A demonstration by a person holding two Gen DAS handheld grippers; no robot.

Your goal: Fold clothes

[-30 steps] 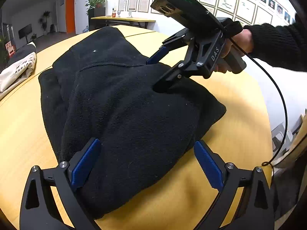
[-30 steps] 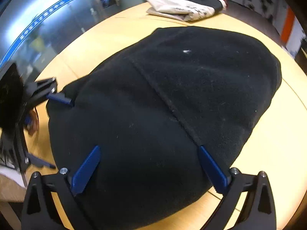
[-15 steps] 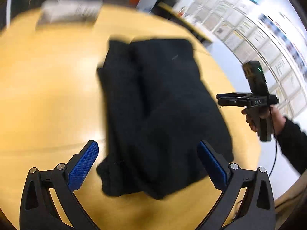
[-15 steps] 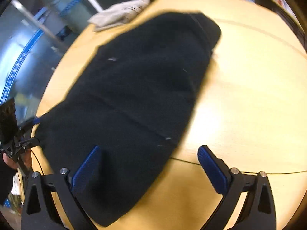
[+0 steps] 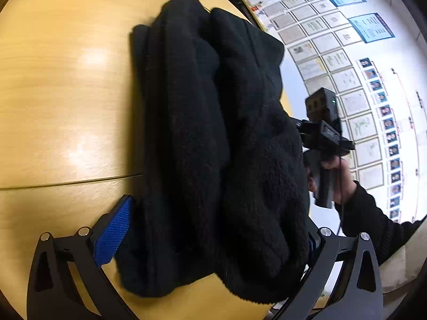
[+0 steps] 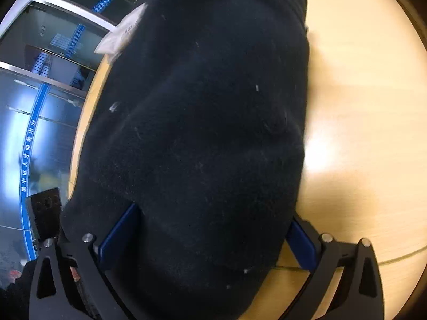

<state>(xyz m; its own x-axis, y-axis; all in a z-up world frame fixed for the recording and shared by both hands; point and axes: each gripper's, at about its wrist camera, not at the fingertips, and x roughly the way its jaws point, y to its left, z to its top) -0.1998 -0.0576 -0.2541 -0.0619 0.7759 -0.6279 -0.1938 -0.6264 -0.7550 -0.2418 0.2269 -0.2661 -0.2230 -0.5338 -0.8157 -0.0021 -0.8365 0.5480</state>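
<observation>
A black fleece garment (image 5: 221,138) lies folded in a thick bundle on the round wooden table (image 5: 66,93). My left gripper (image 5: 210,242) is open, its jaws straddling the bundle's near end, one blue pad (image 5: 113,233) showing beside the cloth and the other hidden by fleece. My right gripper (image 6: 208,240) is also open and straddles the opposite end of the garment (image 6: 202,133), blue pads on both sides. The right gripper's body (image 5: 323,138) shows past the bundle in the left wrist view. Whether the pads press the cloth I cannot tell.
A folded white garment (image 6: 125,32) lies beyond the black bundle in the right wrist view. Bare tabletop (image 6: 360,106) stretches to the right of the bundle there. The table edge runs close behind the bundle, with a wall of framed papers (image 5: 347,80) beyond.
Both grippers swung around and closed in on the bundle's two ends, jaws now straddling it. The garment looks more bunched and thicker than before.
</observation>
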